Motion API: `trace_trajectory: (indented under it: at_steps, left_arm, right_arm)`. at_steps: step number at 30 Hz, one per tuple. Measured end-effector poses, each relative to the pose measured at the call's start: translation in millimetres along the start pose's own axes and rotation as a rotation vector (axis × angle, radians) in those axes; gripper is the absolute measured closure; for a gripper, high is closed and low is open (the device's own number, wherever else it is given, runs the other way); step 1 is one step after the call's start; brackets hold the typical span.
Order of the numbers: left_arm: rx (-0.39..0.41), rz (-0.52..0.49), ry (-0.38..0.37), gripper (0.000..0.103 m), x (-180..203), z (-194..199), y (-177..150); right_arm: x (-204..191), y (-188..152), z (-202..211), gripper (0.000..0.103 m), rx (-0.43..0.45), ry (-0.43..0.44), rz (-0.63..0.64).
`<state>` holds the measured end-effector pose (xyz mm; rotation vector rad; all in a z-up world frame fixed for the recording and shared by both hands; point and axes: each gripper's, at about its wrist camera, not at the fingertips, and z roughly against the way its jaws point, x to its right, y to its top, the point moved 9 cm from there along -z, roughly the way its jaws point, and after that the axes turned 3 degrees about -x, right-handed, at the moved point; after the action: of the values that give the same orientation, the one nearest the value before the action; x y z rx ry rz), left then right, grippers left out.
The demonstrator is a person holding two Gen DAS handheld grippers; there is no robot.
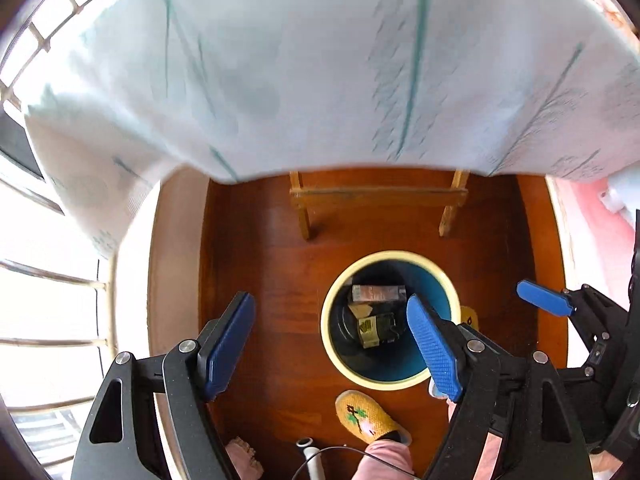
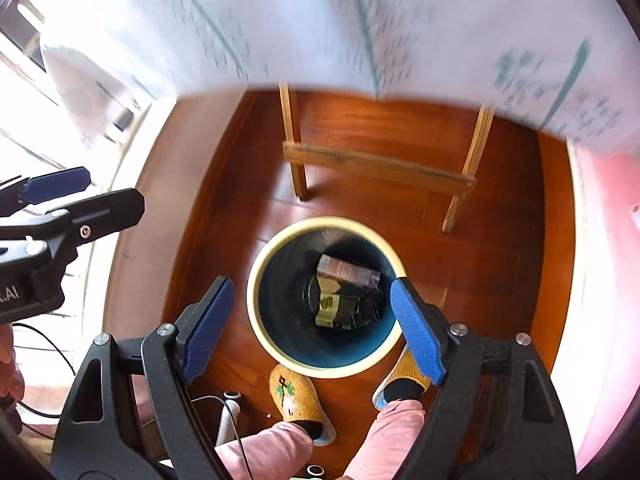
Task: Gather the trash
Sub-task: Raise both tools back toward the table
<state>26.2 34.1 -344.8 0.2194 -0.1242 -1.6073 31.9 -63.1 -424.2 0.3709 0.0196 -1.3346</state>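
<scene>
- Left tongs [image 1: 332,344] are spread wide, nothing gripped.
- Right tongs [image 2: 312,328] are gaping too, nothing held.
- Trash bin [image 2: 256,280] is seen on the wood floor [image 2: 500,260] right below both tongs, with trash cartons [image 2: 344,292] lying at its bottom.
- Yellow slippers [image 2: 296,396] are parked just beside the bin.

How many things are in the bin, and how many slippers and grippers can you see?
Boxes in the bin: 2, a brown box and a dark box with a yellow label
Slippers: 2, left slipper, right slipper
Grippers: 2, left gripper, right gripper, both open and empty
Bins: 1
Total: 7
</scene>
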Motion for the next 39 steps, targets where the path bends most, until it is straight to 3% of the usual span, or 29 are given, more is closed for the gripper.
trace_trajectory:
  at_steps: [8,14,25,32,39]
  left_arm:
    - [0.054,0.004,-0.055,0.023,12,91,45]
    - [0.149,0.008,-0.075,0.023,21,167,82]
    - [0.249,-0.052,-0.147,0.024,29,279,122]
    - [0.292,-0.076,-0.2,0.024,19,316,141]
    - [0.26,-0.055,-0.208,0.024,15,302,170]
  right_arm:
    - [2,32,85,0.025,0.033,0.049,-0.017]
    - [1,59,157,0.025,0.078,0.04,0.004]
    - [4,118,295,0.025,0.308,-0.003,-0.095]
    - [10,142,344,0.026,0.379,-0.018,-0.158]
    - [23,167,345,0.034,0.379,-0.051,-0.183]
